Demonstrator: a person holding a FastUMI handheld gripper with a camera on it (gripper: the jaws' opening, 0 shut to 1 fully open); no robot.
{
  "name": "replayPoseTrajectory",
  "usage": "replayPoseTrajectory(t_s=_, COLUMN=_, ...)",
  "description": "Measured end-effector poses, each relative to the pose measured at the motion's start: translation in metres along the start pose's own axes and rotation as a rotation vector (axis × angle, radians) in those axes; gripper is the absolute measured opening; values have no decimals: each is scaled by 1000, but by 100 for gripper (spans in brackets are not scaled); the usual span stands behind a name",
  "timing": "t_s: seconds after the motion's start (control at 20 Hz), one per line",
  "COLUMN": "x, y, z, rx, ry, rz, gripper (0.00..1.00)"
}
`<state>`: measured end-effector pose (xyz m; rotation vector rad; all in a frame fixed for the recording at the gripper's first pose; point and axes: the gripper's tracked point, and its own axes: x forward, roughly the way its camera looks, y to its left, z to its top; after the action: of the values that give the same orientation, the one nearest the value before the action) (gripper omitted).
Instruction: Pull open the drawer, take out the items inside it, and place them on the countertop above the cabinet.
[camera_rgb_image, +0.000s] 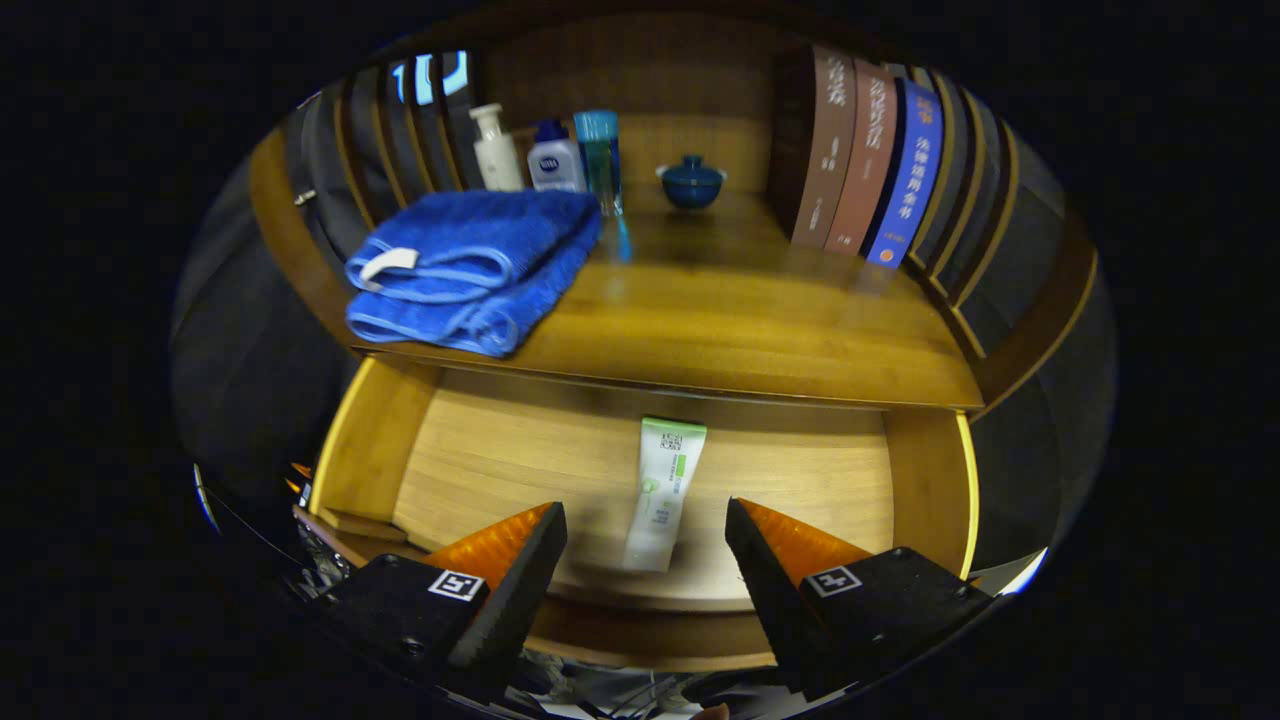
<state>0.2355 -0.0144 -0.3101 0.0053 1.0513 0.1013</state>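
gripper (645, 520) fingers spread wide apart, gripping nothing. drawer (500, 450) is pulled open, white-and-green tube (664, 492) lying between and just ahead of the fingertips. folded blue towel (470, 268) sits beyond on the countertop (730, 320).

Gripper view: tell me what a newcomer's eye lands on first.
The folded blue towel on the countertop, at its front left edge. Then the white-and-green tube lying in the open drawer, between and just ahead of the open gripper. Three books stand upright at the countertop's right.
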Motion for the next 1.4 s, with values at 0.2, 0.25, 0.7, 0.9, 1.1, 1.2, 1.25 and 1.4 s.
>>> replayPoseTrajectory(t_s=0.2, x=49, y=-9, z=-7, rx=36, ry=127, rz=-39, gripper=100)
replayPoseTrajectory(t_s=0.25, x=57, y=-9, z=-8, rx=32, ry=149, rz=-41, gripper=99)
replayPoseTrajectory(t_s=0.7, x=88, y=-11, z=-22, rx=91, ry=280, rz=-58, gripper=62)
replayPoseTrajectory(t_s=0.9, x=80, y=-10, z=-21, rx=134, ry=263, rz=-31, gripper=35)
replayPoseTrajectory(t_s=1.1, x=53, y=1, z=-12, rx=169, ry=227, rz=37, gripper=25)
replayPoseTrajectory(t_s=1.2, x=29, y=3, z=-1, rx=164, ry=194, rz=51, gripper=25)
replayPoseTrajectory(t_s=1.25, x=18, y=4, z=2, rx=161, ry=183, rz=63, gripper=24)
replayPoseTrajectory(t_s=1.4, x=-12, y=1, z=15, rx=161, ry=166, rz=70, gripper=25)
